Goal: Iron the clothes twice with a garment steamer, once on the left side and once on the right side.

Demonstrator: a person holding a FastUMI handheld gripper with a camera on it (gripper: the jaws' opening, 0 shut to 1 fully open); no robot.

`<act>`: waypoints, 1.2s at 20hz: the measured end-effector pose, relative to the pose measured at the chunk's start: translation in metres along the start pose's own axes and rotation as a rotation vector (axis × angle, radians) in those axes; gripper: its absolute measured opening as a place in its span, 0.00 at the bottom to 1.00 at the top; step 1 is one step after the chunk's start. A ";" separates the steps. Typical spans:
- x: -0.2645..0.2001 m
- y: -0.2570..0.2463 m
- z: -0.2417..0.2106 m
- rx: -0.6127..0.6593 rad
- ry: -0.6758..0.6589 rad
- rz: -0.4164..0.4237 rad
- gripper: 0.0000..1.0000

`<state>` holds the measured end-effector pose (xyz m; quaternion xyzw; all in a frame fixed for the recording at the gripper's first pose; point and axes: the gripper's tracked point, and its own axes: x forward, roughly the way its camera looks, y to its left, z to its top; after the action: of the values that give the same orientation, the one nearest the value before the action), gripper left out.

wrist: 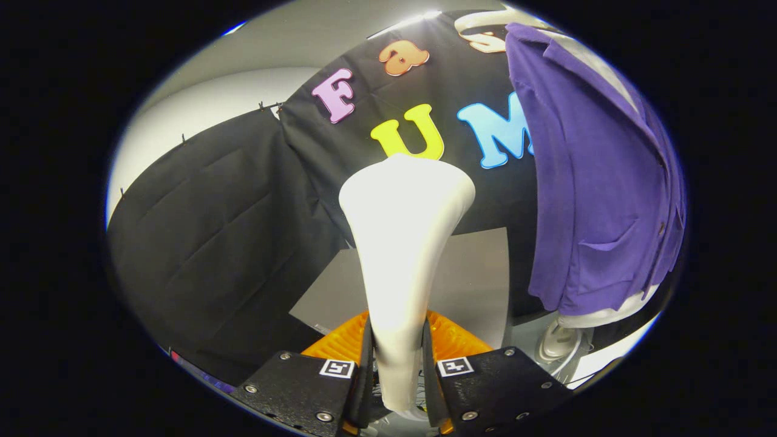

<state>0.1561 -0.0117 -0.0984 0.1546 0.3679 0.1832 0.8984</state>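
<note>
The tool [397, 370] is clamped on the steamer [403, 243] by its neck, head up at frame centre, probably ready for a pass. The shirt [598, 182] hangs at the right, apart from the head.

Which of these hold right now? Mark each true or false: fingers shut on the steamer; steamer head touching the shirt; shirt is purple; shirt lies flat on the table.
1. The gripper is shut on the white steamer. True.
2. The steamer head touches the shirt. False: a gap separates them; the shirt hangs off to one side.
3. The shirt is purple. True.
4. The shirt lies flat on the table. False: it hangs upright on a white form.
</note>
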 end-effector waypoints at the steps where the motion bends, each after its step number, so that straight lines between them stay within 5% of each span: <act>1: -0.012 -0.001 -0.009 -0.001 -0.010 -0.009 0.35; 13: -0.102 -0.019 -0.078 0.049 -0.129 -0.080 0.36; 24: -0.119 -0.054 0.072 -0.008 -0.428 -0.173 0.35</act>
<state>0.1404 -0.1221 0.0003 0.1540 0.1802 0.0699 0.9690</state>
